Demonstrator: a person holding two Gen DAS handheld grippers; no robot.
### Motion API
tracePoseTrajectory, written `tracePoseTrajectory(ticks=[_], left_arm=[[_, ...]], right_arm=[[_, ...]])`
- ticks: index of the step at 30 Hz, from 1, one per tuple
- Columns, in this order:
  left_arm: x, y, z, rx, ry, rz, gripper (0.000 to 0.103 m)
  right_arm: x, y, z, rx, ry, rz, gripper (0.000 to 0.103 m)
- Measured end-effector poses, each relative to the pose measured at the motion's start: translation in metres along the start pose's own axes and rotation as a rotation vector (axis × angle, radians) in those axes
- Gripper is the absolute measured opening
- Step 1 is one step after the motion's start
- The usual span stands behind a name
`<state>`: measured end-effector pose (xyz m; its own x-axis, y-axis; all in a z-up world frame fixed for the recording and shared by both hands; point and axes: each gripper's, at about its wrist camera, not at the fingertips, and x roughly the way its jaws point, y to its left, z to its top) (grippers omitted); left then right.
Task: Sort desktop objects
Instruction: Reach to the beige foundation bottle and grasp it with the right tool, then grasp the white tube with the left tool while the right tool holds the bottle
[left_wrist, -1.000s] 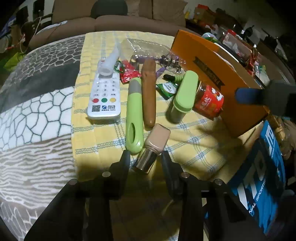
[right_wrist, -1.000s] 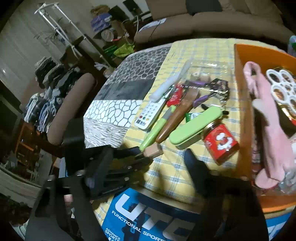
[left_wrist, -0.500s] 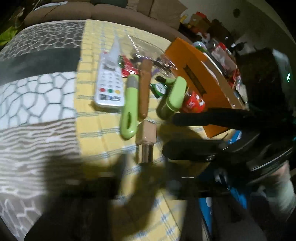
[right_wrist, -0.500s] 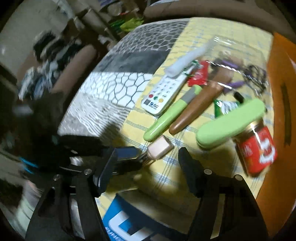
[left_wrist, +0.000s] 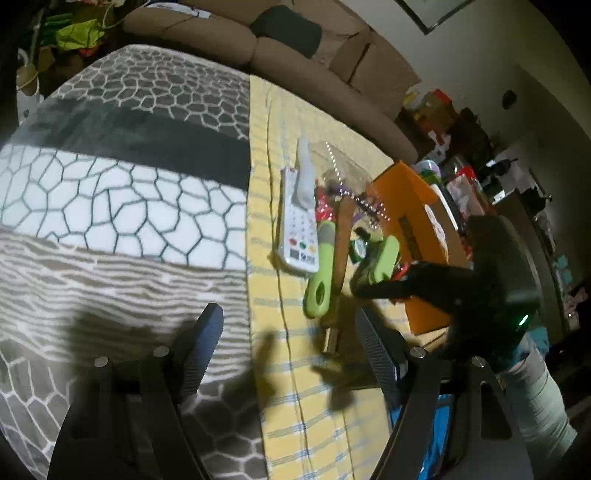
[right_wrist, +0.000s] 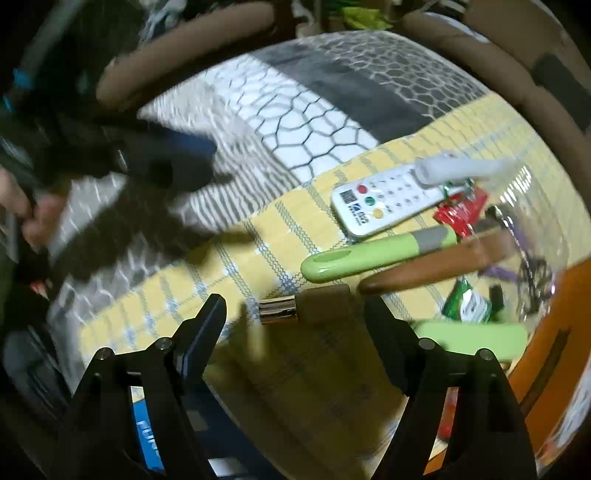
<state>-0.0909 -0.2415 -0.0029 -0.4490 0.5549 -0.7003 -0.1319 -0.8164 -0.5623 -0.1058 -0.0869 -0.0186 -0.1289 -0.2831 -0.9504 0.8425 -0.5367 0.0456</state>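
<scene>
Counted on the cloth: one white remote (right_wrist: 388, 201). One beige bottle (right_wrist: 306, 304) with a metal cap. One green-handled tool (right_wrist: 373, 254). One brown handle (right_wrist: 439, 264). One green case (right_wrist: 476, 339). One white tube (right_wrist: 461, 168). One orange box (left_wrist: 417, 221). Sweet wrappers: one red (right_wrist: 461, 212), one green (right_wrist: 467, 302). Further small items too tangled to count.

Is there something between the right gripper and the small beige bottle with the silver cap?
Nothing visible. The bottle lies on the yellow cloth in front of the right gripper, whose fingers are opening without touching it. The green handle and brown handle lie beyond it.
</scene>
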Motion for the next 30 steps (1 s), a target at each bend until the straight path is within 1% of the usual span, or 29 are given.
tracePoseTrajectory(ticks=[3,4,5,6,7,8,10,11,13,15,17,19,20,21,23,24,26,28,30], left_arm=[[0.001,0.001,0.002,-0.019,0.005,-0.006,0.077],[0.002,0.003,0.002,-0.024,0.008,-0.004,0.077],[0.005,0.004,0.002,-0.027,0.011,0.003,0.077],[0.006,0.006,0.002,-0.030,0.014,0.011,0.077],[0.007,0.008,0.002,-0.034,0.016,0.020,0.077],[0.008,0.009,0.002,-0.038,0.018,0.026,0.077],[0.010,0.010,0.002,-0.036,0.018,0.046,0.077],[0.011,0.009,0.002,-0.031,0.017,0.053,0.077],[0.013,0.004,0.002,-0.011,0.013,0.064,0.077],[0.015,-0.005,0.001,0.022,0.009,0.084,0.077],[0.018,-0.016,0.000,0.072,0.003,0.114,0.077],[0.025,-0.031,-0.001,0.134,-0.016,0.170,0.077],[0.026,-0.034,0.001,0.148,-0.026,0.179,0.077],[0.028,-0.039,0.002,0.164,-0.040,0.183,0.077],[0.038,-0.048,0.012,0.205,-0.058,0.231,0.077],[0.045,-0.052,0.020,0.218,-0.058,0.267,0.077],[0.058,-0.056,0.040,0.235,-0.062,0.313,0.077],[0.078,-0.065,0.061,0.317,-0.062,0.397,0.077],[0.095,-0.072,0.072,0.383,-0.039,0.422,0.070]], right_arm=[[0.014,0.003,0.001,-0.033,0.046,-0.009,0.075],[0.019,0.002,0.000,-0.033,0.056,-0.011,0.075],[0.023,-0.003,0.000,-0.013,0.057,0.008,0.075],[0.024,-0.005,-0.001,-0.002,0.055,0.016,0.070],[0.025,-0.006,-0.002,0.003,0.048,0.011,0.062],[0.023,-0.006,-0.003,-0.004,0.036,-0.002,0.058],[0.018,-0.009,-0.005,0.013,0.022,0.008,0.058],[0.011,-0.011,-0.007,0.030,0.007,0.003,0.058],[-0.011,-0.019,-0.014,0.092,-0.058,0.025,0.058],[-0.044,-0.031,-0.026,0.188,-0.155,0.069,0.058],[-0.076,-0.039,-0.039,0.269,-0.238,0.098,0.058],[-0.097,-0.044,-0.050,0.323,-0.283,0.108,0.058],[-0.110,-0.048,-0.057,0.354,-0.313,0.120,0.058],[-0.118,-0.050,-0.062,0.374,-0.332,0.125,0.058],[-0.132,-0.057,-0.070,0.423,-0.359,0.144,0.058],[-0.138,-0.060,-0.077,0.440,-0.366,0.155,0.058],[-0.148,-0.064,-0.084,0.483,-0.387,0.173,0.058],[-0.154,-0.071,-0.092,0.518,-0.405,0.211,0.058],[-0.158,-0.079,-0.101,0.552,-0.423,0.232,0.058]])
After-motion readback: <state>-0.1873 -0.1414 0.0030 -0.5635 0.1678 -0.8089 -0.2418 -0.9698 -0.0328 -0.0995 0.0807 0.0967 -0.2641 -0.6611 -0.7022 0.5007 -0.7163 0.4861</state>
